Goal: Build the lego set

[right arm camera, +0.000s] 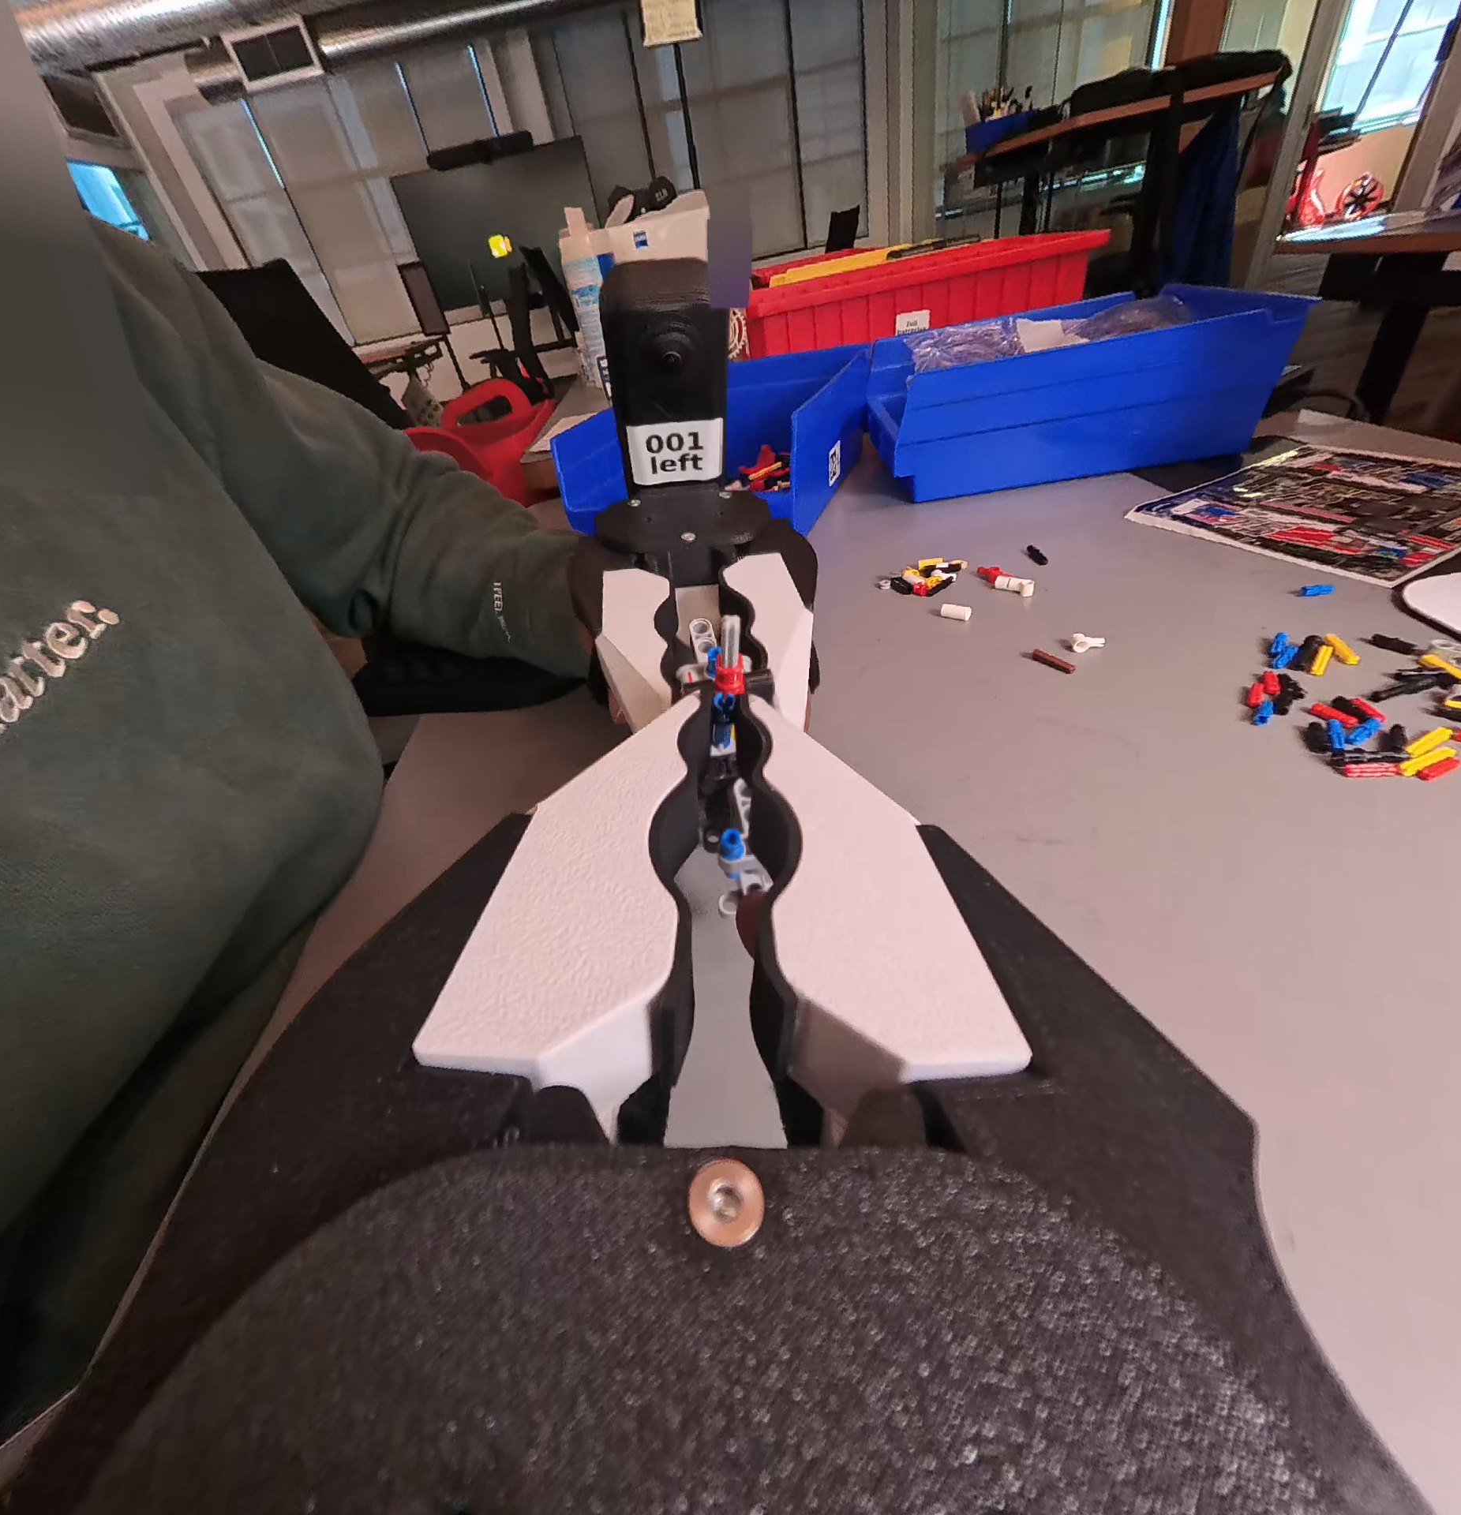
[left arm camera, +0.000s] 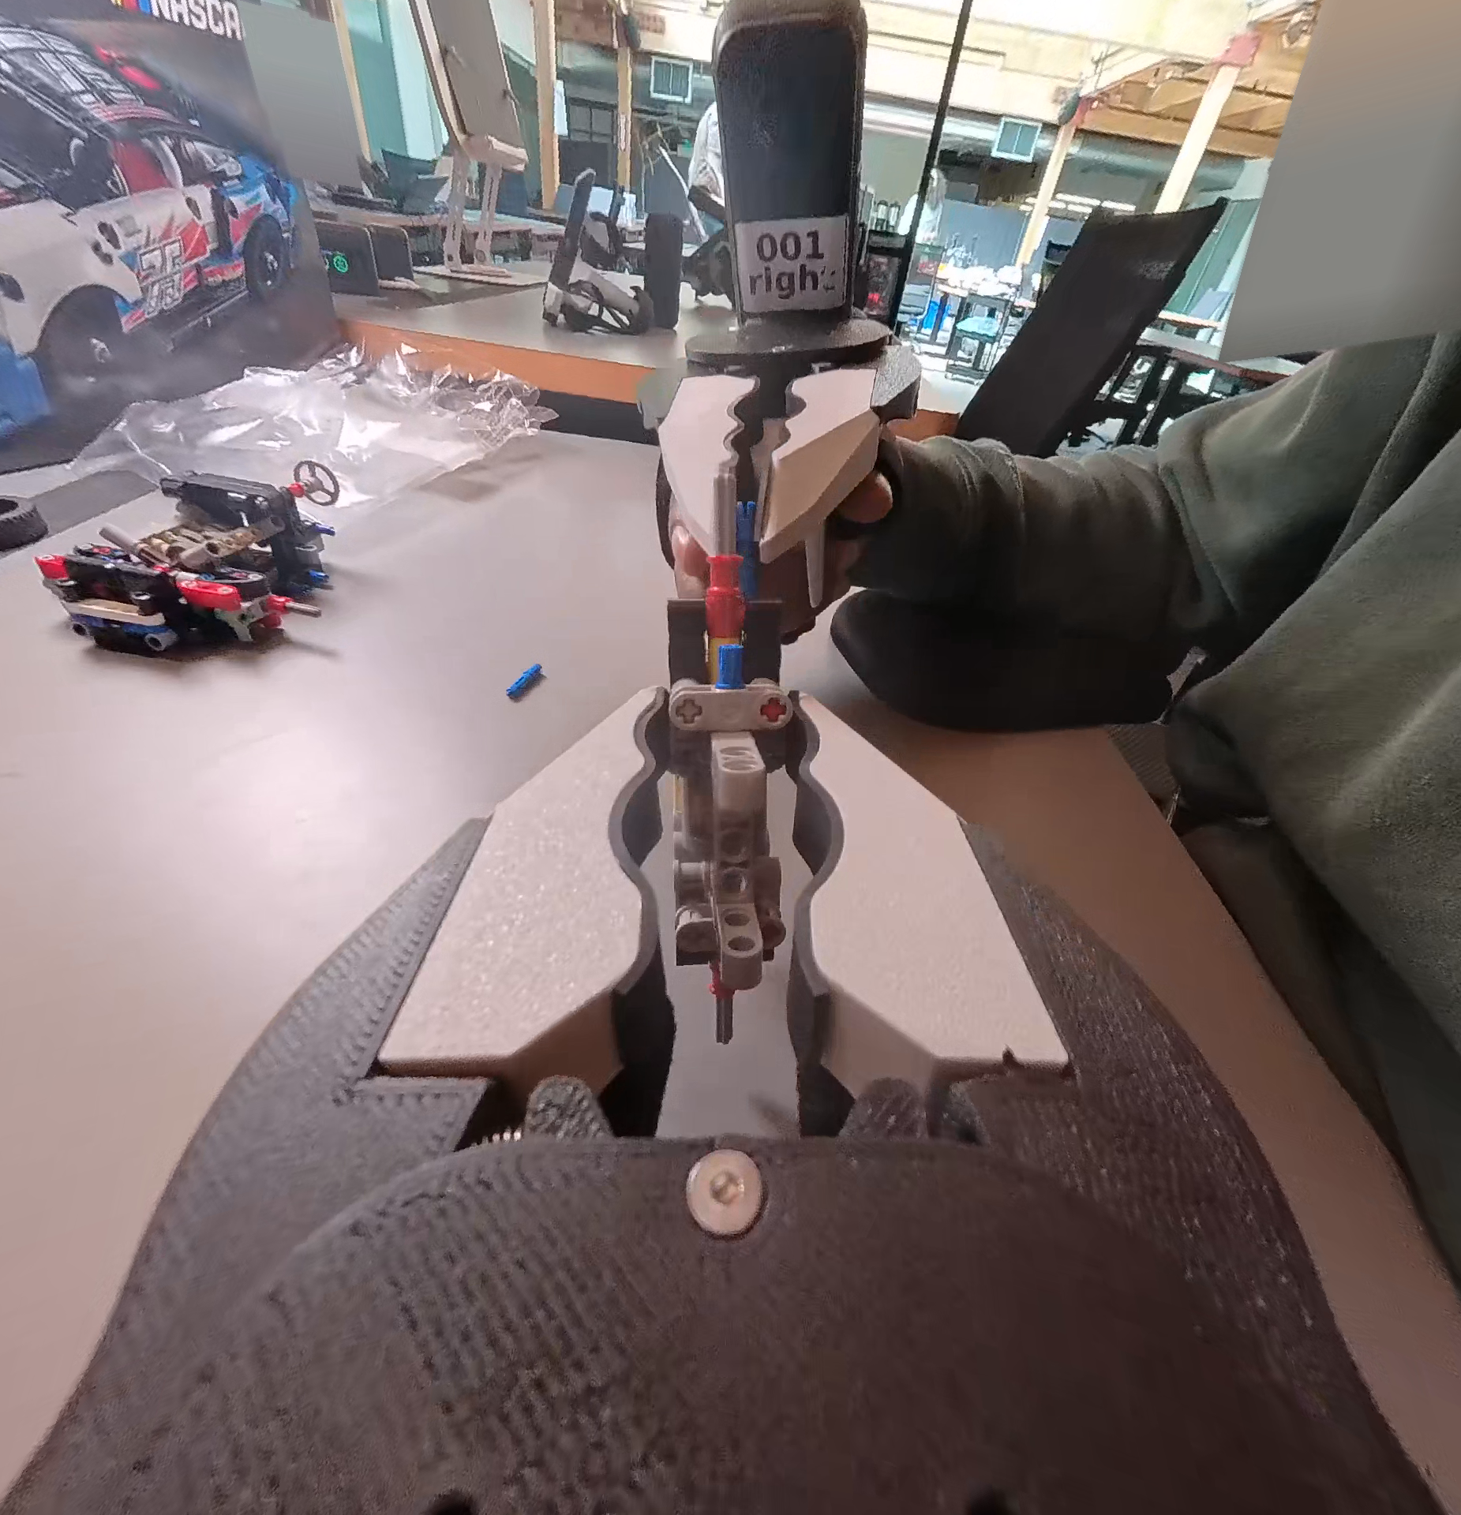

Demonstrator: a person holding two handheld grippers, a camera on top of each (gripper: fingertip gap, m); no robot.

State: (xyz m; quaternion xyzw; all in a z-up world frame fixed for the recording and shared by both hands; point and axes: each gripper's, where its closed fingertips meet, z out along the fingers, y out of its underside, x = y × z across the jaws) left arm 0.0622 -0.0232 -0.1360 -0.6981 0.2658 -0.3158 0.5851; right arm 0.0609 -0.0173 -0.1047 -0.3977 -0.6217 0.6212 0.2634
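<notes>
Assembly (left arm camera: 723, 828): grey perforated beams with black frame pieces, blue pins, a red bush on a grey axle (yellow sliver behind), held above the grey table (left arm camera: 218, 820), between both grippers.
Left gripper (left arm camera: 731, 713): narrowed, pads pressed on the assembly's grey cross-holed link.
Right gripper (right arm camera: 725, 697): nearly closed, clamped on the assembly's far end (blue pin (left arm camera: 744, 525) between its fingers).
Nearby: loose blue pin (left arm camera: 525, 680), half-built car chassis (left arm camera: 194, 566), scattered small parts (right arm camera: 1383, 705), blue bins (right arm camera: 1063, 402).
</notes>
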